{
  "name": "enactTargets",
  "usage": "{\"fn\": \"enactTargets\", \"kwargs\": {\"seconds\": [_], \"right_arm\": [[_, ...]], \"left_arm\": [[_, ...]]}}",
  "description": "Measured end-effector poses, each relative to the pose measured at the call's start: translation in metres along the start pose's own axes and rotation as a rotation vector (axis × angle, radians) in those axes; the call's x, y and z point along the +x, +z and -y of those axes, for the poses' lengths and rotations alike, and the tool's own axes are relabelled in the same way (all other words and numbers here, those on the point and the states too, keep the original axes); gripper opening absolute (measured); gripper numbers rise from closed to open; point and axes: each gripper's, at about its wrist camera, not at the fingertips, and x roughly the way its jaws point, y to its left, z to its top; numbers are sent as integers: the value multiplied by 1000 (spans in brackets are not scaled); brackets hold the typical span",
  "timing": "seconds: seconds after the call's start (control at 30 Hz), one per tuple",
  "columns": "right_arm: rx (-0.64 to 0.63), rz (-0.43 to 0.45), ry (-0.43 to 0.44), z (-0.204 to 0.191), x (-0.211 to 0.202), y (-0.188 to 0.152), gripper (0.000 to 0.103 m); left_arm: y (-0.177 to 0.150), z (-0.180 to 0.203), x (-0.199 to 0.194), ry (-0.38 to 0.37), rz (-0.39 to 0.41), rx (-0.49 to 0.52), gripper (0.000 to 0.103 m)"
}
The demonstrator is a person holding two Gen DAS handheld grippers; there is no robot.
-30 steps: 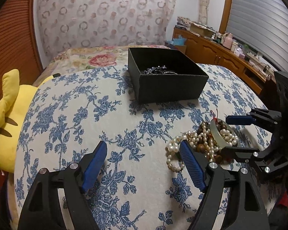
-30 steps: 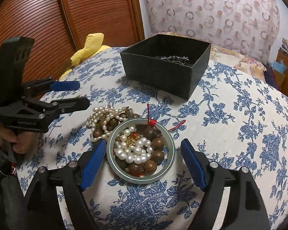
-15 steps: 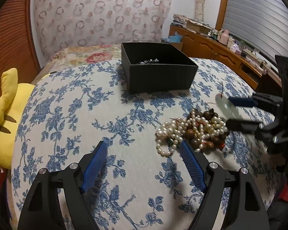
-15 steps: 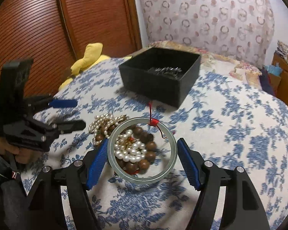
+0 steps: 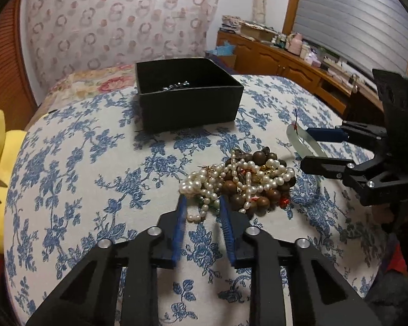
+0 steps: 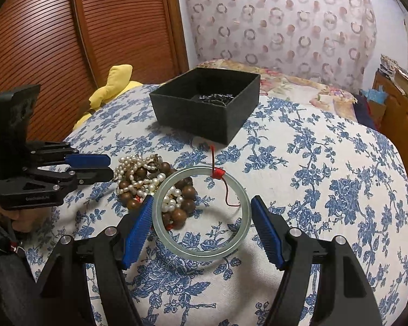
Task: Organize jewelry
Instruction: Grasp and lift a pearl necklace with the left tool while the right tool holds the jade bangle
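Fingers of your right gripper (image 6: 201, 226) pinch the pale green jade bangle with a red knotted cord (image 6: 202, 252) across its width, holding it lifted, just nearer you than the heap of white pearl strands and brown wooden bead bracelets (image 6: 149, 179); part of that heap shows through the ring. Your left gripper (image 5: 202, 218) has its blue-padded fingers (image 5: 180, 231) drawn narrow around a loop of white pearls (image 5: 197, 216) at the heap's near edge (image 5: 239, 182); whether the pads actually clamp the loop, you cannot tell from these views. The heap lies on the bed's white cover with blue flowers (image 6: 326, 190). Beyond the heap, well apart from it, stands the open black square box (image 6: 204, 108) with dark shiny jewelry (image 6: 216, 98) lying inside. Left of the box, off the cover's edge, a yellow plush toy (image 6: 114, 81) rests by the slatted wooden doors (image 6: 68, 40).
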Motion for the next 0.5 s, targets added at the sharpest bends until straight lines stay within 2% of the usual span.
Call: {"fn": "enactTargets", "kwargs": {"seconds": [0.4,0.43,0.5], "right_arm": [[17,5,-3,5,-2,-4,74],[18,4,-2,5,-2,-4,74],[17,4,-3,4,-2,-5,74]], "left_arm": [[6,8,17,15,-41,43,16],[5,9,18,14,-42,46,14],[5,10,18,8,-47,50,4]]}}
